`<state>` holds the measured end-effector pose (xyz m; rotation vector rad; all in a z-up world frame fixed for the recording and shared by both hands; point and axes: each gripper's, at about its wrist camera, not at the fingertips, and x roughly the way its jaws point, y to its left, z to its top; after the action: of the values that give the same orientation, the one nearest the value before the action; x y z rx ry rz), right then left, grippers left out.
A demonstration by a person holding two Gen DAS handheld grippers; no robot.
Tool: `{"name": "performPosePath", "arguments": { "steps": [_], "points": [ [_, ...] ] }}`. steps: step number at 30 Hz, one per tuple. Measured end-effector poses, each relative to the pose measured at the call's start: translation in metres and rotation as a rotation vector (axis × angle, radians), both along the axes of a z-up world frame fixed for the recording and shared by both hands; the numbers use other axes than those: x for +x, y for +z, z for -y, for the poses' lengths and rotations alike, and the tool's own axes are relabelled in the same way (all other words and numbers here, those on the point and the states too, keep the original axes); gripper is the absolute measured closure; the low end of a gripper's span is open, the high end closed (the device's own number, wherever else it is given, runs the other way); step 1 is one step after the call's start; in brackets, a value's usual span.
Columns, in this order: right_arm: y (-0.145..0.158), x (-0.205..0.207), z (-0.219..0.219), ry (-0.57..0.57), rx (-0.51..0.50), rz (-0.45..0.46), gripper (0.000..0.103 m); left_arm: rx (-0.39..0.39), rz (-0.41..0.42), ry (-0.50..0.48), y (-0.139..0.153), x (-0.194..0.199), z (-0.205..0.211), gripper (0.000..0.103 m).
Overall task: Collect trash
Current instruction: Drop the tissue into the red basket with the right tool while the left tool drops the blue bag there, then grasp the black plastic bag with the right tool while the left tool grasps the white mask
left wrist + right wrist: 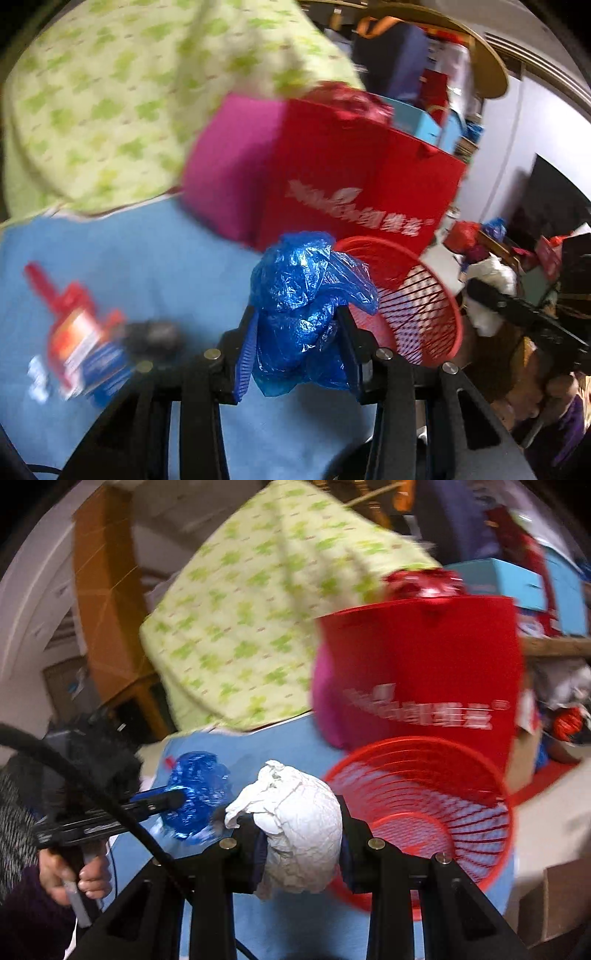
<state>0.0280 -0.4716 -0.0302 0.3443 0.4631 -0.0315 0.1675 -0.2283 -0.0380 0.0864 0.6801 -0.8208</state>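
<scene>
Both claws are loaded right now, so I'd say we're mid-haul. Nearest to the right wrist camera, the right gripper (299, 834) is squeezed narrow on a crumpled white paper ball (295, 823), pads pressing in from both sides. The left gripper (297, 332) is clamped partway shut around a scrunched blue plastic bag (303, 302), which bulges out above and below the fingers. In the right view the hand (74, 875) working the left tool shows at the edge.

Just past both loads is the round red plastic mesh basket (424, 812), tilted with its mouth toward the cameras. As far as I can see it's empty, so nothing's dropped in yet.

Still lying on the light blue tabletop (166, 258): a blurry red, white and blue wrapper-looking thing (81, 339) with something dark beside it, can't tell what. Probably next up.

Farther back there's a big red paper shopping bag (351, 184) and a green-patterned cloth (129, 92).
</scene>
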Motion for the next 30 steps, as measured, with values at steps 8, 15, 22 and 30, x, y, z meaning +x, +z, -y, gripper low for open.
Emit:
{"name": "performPosePath", "arguments": {
  "steps": [8, 15, 22, 30],
  "points": [
    [-0.029, 0.013, 0.077, -0.092, 0.127, -0.078, 0.064, 0.069, -0.032, -0.11, -0.01, 0.002, 0.102, 0.047],
    [-0.038, 0.021, 0.088, -0.105, 0.161, -0.049, 0.03, 0.064, -0.026, -0.047, -0.013, -0.002, 0.08, 0.045],
    [-0.006, 0.007, 0.028, -0.017, 0.058, 0.087, 0.029, 0.08, 0.006, 0.13, -0.031, -0.019, -0.029, 0.039],
    [0.008, 0.028, -0.076, 0.213, 0.016, 0.121, 0.03, 0.15, -0.068, 0.44, -0.083, -0.024, -0.17, 0.039]
  ]
}}
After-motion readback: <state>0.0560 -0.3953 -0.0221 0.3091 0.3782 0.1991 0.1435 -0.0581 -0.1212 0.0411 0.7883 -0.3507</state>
